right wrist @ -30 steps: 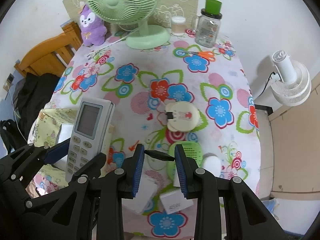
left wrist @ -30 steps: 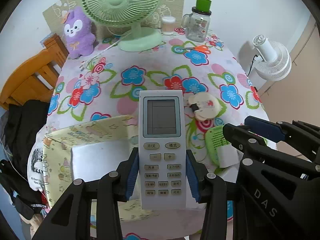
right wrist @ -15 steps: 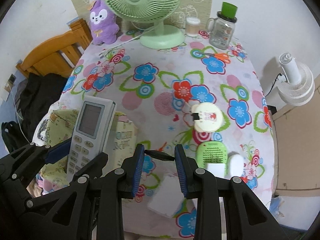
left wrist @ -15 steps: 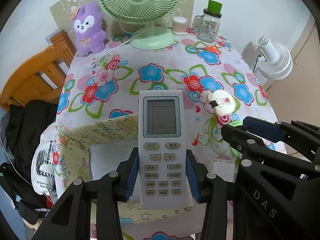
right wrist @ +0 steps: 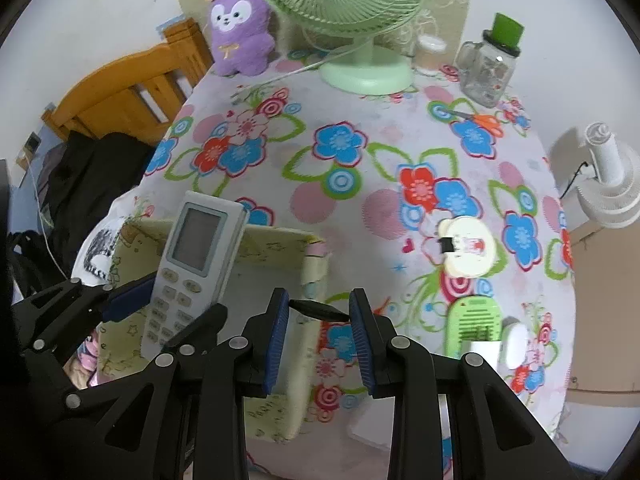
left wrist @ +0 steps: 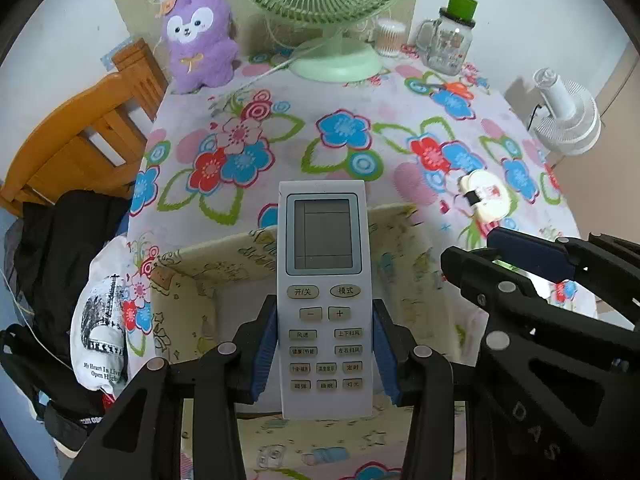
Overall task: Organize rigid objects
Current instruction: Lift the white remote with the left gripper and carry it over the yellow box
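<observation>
My left gripper (left wrist: 325, 350) is shut on a white air-conditioner remote (left wrist: 323, 280), held upright above a pale yellow fabric storage box (left wrist: 192, 292) at the table's front left. The remote (right wrist: 192, 256) and box (right wrist: 316, 264) also show in the right wrist view. My right gripper (right wrist: 320, 322) is shut on a small flat black object (right wrist: 318, 310), held just over the box's right wall. A round cream case (right wrist: 466, 246), a green slotted case (right wrist: 474, 322) and white blocks (right wrist: 516, 342) lie on the floral tablecloth to the right.
At the table's back stand a green desk fan (right wrist: 360, 20), a purple plush toy (right wrist: 238, 24), a glass jar with green lid (right wrist: 490, 64) and a small cup (right wrist: 428, 54). Orange scissors (right wrist: 480, 118) lie near the jar. A wooden chair (left wrist: 80, 136) with dark clothes stands left; a white fan (right wrist: 604, 176) stands right.
Both grippers have moved left and forward over the fabric box, each still holding its object. The box now lies under the remote; the green case and round case have shifted right in view.
</observation>
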